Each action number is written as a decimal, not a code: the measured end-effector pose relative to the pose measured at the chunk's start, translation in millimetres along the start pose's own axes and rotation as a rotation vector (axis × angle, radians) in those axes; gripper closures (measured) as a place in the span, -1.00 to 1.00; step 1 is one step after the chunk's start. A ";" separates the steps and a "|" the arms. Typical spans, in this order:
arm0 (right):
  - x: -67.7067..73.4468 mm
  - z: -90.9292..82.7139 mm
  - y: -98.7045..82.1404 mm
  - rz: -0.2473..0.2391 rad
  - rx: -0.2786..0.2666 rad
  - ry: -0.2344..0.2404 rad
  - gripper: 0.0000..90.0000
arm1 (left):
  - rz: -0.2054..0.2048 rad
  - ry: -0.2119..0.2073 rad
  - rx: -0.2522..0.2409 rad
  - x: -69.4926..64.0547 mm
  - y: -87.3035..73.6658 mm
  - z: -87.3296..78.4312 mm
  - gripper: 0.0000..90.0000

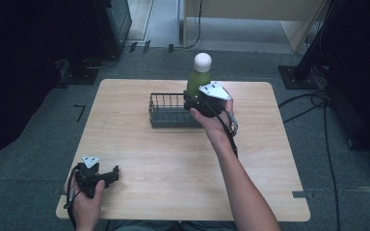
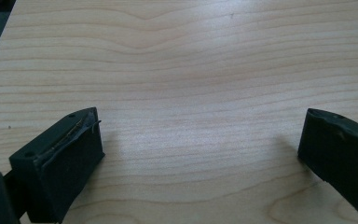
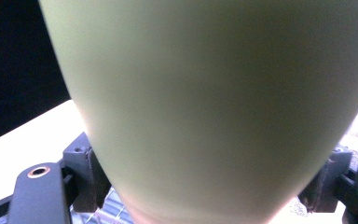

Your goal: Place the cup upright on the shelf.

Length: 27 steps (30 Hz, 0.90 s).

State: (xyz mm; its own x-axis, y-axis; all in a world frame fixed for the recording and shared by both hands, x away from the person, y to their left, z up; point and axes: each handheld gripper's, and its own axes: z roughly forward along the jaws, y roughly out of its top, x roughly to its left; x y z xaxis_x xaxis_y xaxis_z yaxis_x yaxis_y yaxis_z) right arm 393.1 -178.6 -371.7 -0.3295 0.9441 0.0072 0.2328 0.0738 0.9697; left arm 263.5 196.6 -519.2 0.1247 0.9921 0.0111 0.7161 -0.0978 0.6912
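Your right hand-held gripper (image 1: 196,102) is clamped low on the green bottle (image 1: 198,81), jaws pressed to both flanks, so it stays upright with its white cap up. That puts the bottle just above centre of the high view, over the right end of the wire basket (image 1: 166,113), likely ready to go in. Your left hand-held gripper (image 1: 107,176) rests at lower left on the tabletop (image 1: 173,163), jaws wide and empty, out of the way. No label or writing is readable.

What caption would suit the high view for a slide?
Right gripper holds a green bottle upright at the wire basket; left gripper rests open.
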 end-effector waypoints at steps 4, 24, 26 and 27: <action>-2.3 11.2 1.0 0.003 0.013 -0.017 -0.55 | 0.000 0.000 0.000 -0.1 0.0 0.0 -1.00; -3.1 50.2 -25.5 0.024 0.107 -0.027 -0.55 | 0.000 0.000 0.000 0.0 0.0 0.0 -1.00; -3.4 52.4 -28.0 0.026 0.114 -0.026 -0.55 | 0.001 0.000 0.000 0.0 0.0 0.0 -1.00; -3.5 53.2 -29.1 0.032 0.118 -0.025 -0.55 | 0.000 0.000 0.000 -0.1 0.0 0.0 -1.00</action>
State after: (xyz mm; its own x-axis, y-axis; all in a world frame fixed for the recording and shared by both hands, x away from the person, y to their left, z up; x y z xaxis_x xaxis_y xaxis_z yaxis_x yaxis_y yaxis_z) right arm 436.1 -167.0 -412.9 -0.2975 0.9543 0.0302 0.3491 0.0793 0.9337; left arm 263.5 196.6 -519.2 0.1252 0.9921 0.0112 0.7161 -0.0982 0.6910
